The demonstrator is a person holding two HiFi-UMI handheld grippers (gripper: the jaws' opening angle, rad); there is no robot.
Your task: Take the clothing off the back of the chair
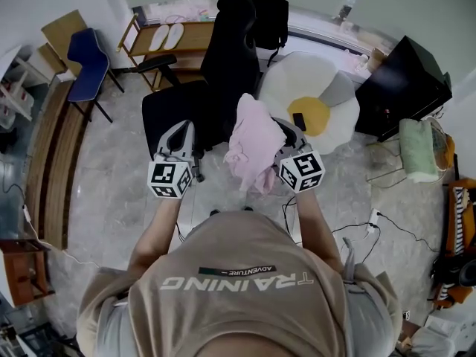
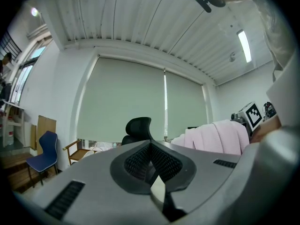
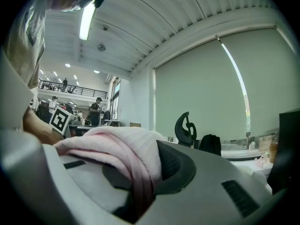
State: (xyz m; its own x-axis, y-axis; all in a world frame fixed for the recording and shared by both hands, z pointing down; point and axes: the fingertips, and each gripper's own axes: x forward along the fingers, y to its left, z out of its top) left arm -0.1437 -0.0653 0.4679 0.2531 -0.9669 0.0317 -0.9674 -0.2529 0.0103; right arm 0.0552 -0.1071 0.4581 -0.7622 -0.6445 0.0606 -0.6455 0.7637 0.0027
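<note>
Seemingly done: pink garment (image 1: 249, 146) pinched in right gripper (image 3: 140, 191), off the chair (image 1: 227, 65) ahead; left gripper (image 2: 151, 162) alongside, pressed together, empty.

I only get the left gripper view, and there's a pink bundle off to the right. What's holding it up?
Observer: The right gripper, shut on the pink clothing; the right gripper view shows cloth bunched between its jaws.
Operator: Is any of it on the chair?
Observer: From the head view, the back of the black office chair is bare.
Operator: What's on the floor behind it?
Observer: A white flower-shaped rug with a yellow centre.
</note>
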